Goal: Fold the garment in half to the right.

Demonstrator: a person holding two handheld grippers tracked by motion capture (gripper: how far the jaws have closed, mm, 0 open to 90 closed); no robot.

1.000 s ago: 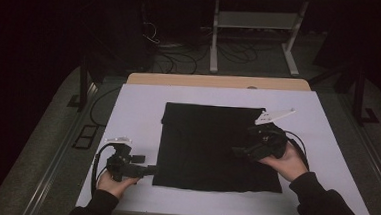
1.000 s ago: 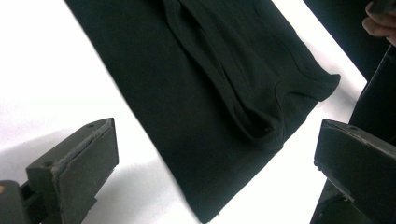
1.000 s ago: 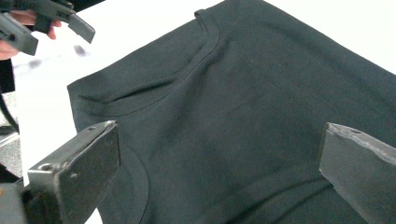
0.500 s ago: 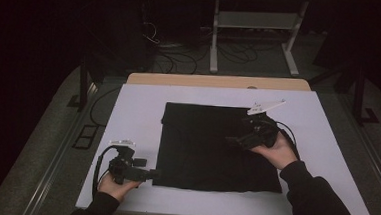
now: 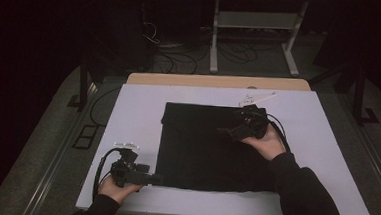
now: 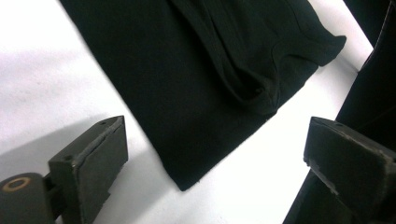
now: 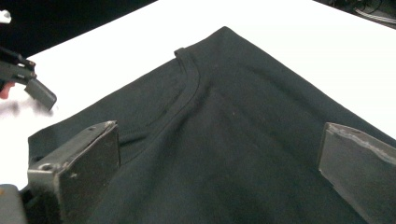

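A white rectangular tabletop (image 5: 128,113) sits in a dim room, with a light wooden strip (image 5: 180,80) along its far edge, a grey floor on both sides, loose cables (image 5: 172,46) and a pale metal frame (image 5: 253,26) beyond. A black folded fabric garment (image 5: 200,153) lies flat on the middle of the table, its near edge close to the near table edge, with broad bare white margins left and right of it. The left gripper (image 5: 151,178) rests at the garment's near left corner, its jaws spread apart with the corner (image 6: 187,182) lying between them, unclamped. The right gripper (image 5: 229,132) hovers over the garment's far right part, jaws wide apart above the ribbed collar (image 7: 187,88), gripping nothing. A thin white stick-like item (image 5: 259,97) lies on the table just beyond the right hand.
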